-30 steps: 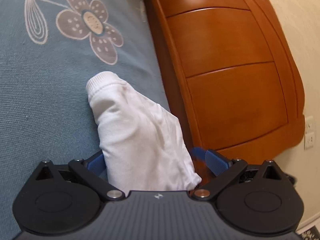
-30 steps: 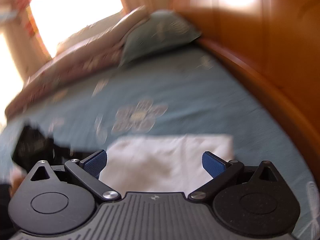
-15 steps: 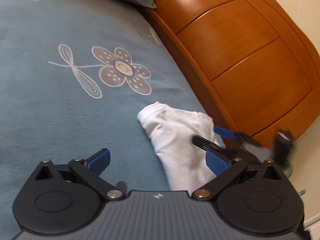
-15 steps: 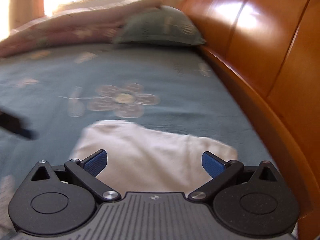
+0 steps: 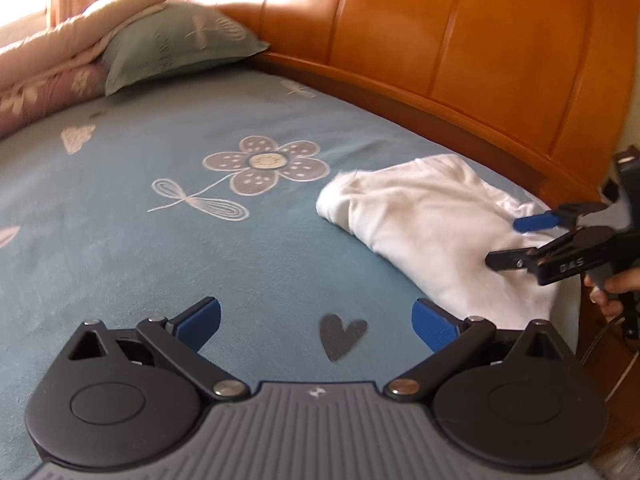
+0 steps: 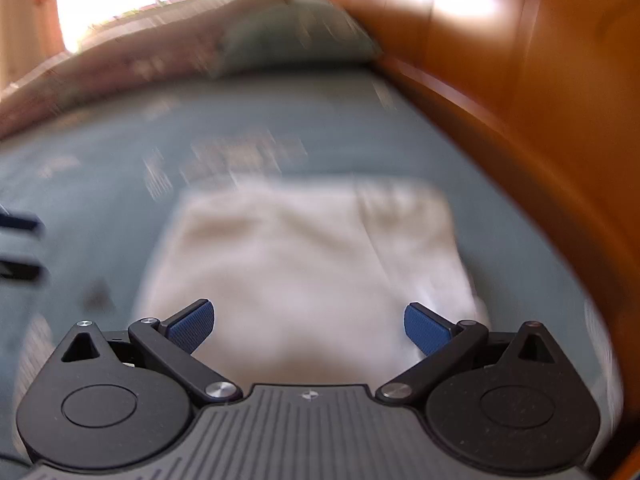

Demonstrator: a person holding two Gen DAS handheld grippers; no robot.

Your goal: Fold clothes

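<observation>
- A folded white garment (image 5: 436,232) is seen lying flat on a blue bedsheet (image 5: 120,240), near the corner of the bed and just beside a wooden headboard (image 5: 460,52).
- In the left wrist view, the left gripper (image 5: 316,320) is shown with its blue-padded fingers (image 5: 200,318) spread wide; nothing is held between them, and only the sheet with a dark heart print (image 5: 342,334) lies below.
- The garment is placed ahead and to the right of the left gripper, with its near edge close to the right-hand finger.
- The right gripper (image 5: 516,240) is seen at the right edge of the same view, held by a hand (image 5: 612,288), with its fingertips over the garment's right side; whether the cloth is touched cannot be told.
- In the right wrist view, which is heavily blurred, the right gripper (image 6: 310,326) is shown with fingers (image 6: 426,330) wide apart and nothing gripped; the white garment (image 6: 304,256) fills the space beyond and below them.
- A large flower print (image 5: 264,164) is seen on the sheet to the left of the garment.
- A grey-green pillow (image 5: 176,44) is propped against the headboard at the far end, beside a rolled pale quilt (image 5: 48,68).
</observation>
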